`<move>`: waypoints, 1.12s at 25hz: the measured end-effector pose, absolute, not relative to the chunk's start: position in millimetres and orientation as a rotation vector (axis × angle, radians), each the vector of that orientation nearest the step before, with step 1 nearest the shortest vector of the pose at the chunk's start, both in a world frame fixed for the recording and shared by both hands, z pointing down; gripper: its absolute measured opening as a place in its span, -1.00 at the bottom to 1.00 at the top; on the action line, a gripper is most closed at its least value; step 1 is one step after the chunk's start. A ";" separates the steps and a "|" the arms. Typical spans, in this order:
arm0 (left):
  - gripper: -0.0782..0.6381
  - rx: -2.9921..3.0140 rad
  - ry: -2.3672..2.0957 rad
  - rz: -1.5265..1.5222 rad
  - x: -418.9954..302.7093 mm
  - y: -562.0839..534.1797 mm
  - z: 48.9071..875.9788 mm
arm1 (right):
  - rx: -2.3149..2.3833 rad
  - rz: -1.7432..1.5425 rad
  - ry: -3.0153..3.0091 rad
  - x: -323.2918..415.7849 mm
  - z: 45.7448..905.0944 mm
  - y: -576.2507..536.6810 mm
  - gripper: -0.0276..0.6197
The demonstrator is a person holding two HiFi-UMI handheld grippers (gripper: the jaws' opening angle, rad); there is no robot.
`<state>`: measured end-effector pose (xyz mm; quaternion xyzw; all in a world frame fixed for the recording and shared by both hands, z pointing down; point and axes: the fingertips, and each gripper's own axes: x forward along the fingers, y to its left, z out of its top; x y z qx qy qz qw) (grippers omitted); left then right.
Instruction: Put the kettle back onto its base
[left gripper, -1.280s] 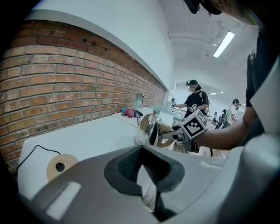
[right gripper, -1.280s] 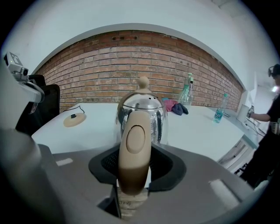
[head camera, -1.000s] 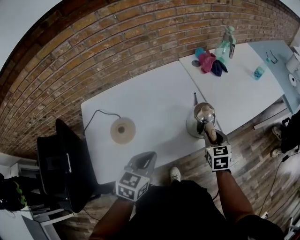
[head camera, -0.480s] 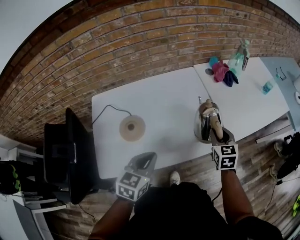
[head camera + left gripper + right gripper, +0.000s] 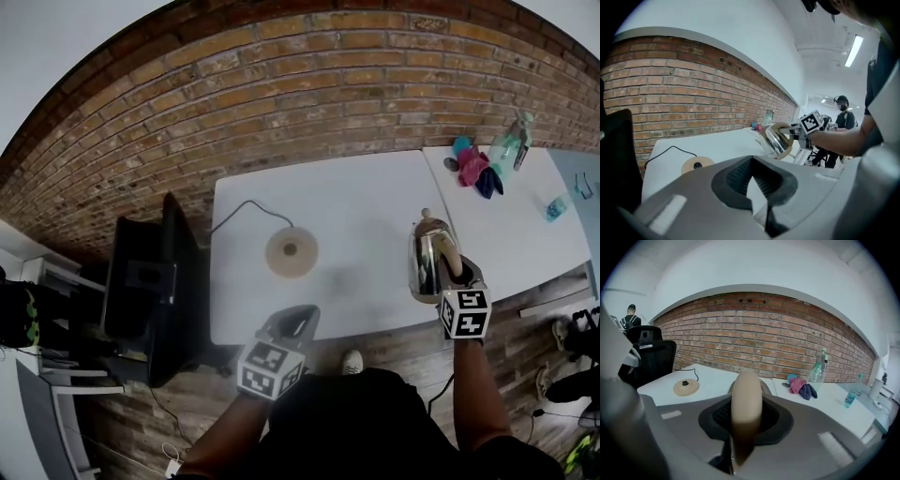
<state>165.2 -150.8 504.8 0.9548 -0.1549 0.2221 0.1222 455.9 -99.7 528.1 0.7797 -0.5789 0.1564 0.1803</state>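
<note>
A shiny steel kettle [image 5: 429, 262] with a tan handle [image 5: 746, 399] hangs tilted just above the white table [image 5: 356, 206], near its front right corner. My right gripper [image 5: 457, 281] is shut on that handle from the near side. In the left gripper view the kettle [image 5: 776, 140] and the right gripper [image 5: 806, 129] show at the middle right. The round tan base [image 5: 292, 251] with its black cord [image 5: 239, 211] lies on the table well left of the kettle. It also shows as the base [image 5: 686, 387] and the base [image 5: 697, 165]. My left gripper [image 5: 286, 328] is held before the table's front edge, shut on nothing.
A black office chair [image 5: 141, 281] stands left of the table. On a second white table [image 5: 525, 234] to the right lie coloured cloths [image 5: 473, 169], a spray bottle [image 5: 514, 141] and a small bottle [image 5: 555, 208]. A brick wall [image 5: 309, 103] runs behind. A person [image 5: 843, 119] stands far off.
The kettle has come up off the table in my right gripper and drawn slightly closer to the base. The left gripper has stayed where it was.
</note>
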 end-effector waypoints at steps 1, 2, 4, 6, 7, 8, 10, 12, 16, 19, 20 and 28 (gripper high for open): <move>-0.78 2.781 -0.465 0.644 161.3 -152.0 504.9 | 2.195 0.439 -1.644 453.4 528.1 -101.0 -0.64; -0.78 2.774 -0.478 0.639 157.1 -153.5 504.9 | 2.187 0.436 -1.655 450.3 527.5 -102.6 -0.64; -0.78 2.764 -0.508 0.625 148.6 -157.0 503.9 | 2.169 0.429 -1.682 442.1 524.4 -107.7 -0.64; -0.78 2.760 -0.542 0.609 140.3 -160.9 503.0 | 2.144 0.417 -1.716 431.4 520.1 -115.2 -0.64; -0.78 2.756 -0.559 0.605 136.0 -162.5 503.2 | 2.131 0.411 -1.737 425.2 518.0 -119.5 -0.64; -0.78 2.750 -0.575 0.603 131.6 -163.7 503.7 | 2.118 0.406 -1.759 418.5 515.8 -124.3 -0.64; -0.78 2.739 -0.606 0.597 123.9 -166.6 504.1 | 2.090 0.401 -1.810 403.6 511.1 -135.1 -0.64; -0.78 2.725 -0.635 0.589 117.0 -169.6 503.9 | 2.058 0.396 -1.869 386.9 506.4 -147.1 -0.64; -0.78 2.707 -0.693 0.574 102.8 -174.9 502.8 | 1.983 0.384 -1.976 351.7 500.6 -169.4 -0.64; -0.78 2.697 -0.736 0.562 92.9 -178.7 502.2 | 1.930 0.375 -2.030 329.7 498.8 -183.5 -0.64; -0.78 2.691 -0.750 0.559 89.7 -179.9 502.3 | 1.915 0.373 -2.047 323.1 498.0 -188.1 -0.64; -0.78 2.632 -0.848 0.532 65.7 -188.8 506.4 | 1.810 0.358 -2.174 276.0 490.5 -224.2 -0.64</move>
